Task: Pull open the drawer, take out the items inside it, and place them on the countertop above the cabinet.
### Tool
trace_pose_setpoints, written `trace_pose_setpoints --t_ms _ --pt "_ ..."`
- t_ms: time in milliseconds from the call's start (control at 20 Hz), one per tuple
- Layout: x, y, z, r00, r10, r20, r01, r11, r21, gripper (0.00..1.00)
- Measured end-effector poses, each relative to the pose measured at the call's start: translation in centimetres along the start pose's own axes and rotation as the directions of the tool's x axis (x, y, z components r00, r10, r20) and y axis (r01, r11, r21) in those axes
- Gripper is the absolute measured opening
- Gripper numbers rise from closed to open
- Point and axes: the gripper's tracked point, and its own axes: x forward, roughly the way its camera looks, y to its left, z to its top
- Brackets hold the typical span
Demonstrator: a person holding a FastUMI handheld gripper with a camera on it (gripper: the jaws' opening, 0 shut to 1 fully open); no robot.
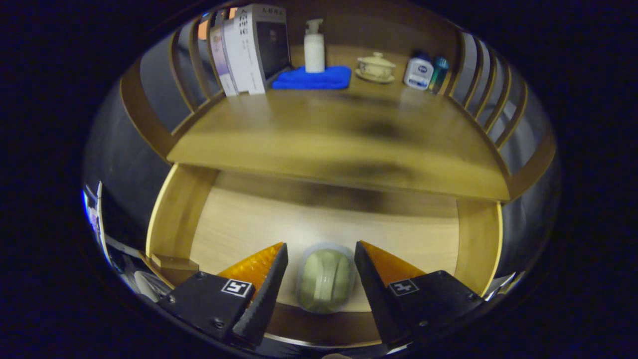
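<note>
Drawer (209, 234) open | my tool (319, 259) released, straddling pouch (326, 279) | risk: soft pouch slips if I clench off-centre.

dim warm light | motion blur mid-frame | fisheye-bent edges | dark shadow smears

Countertop (344, 134) blurred — bottle (438, 75) beside the railing too small.

Gripper (320, 257) pointing downward, fingers (269, 279) spread apart, tips not touching each other
</note>
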Motion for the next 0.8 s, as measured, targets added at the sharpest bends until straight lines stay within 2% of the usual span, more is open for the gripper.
trace_pose_setpoints --t_ms 100,300,400,600,800 --pt "1.2 -0.1 -1.5 0.998 0.001 -0.07 0.001 1.0 0.03 0.82" --pt "2.2 -0.9 -3.3 0.992 -0.028 -0.125 0.033 0.999 0.04 0.63" --pt "2.6 -1.2 -3.4 0.991 -0.044 -0.128 0.05 0.998 0.048 0.47" --pt "2.5 -1.0 -3.2 0.994 -0.023 -0.104 0.027 0.999 0.03 0.23" --pt "1.9 -1.6 -2.7 0.996 -0.018 -0.082 0.023 0.999 0.05 0.2"
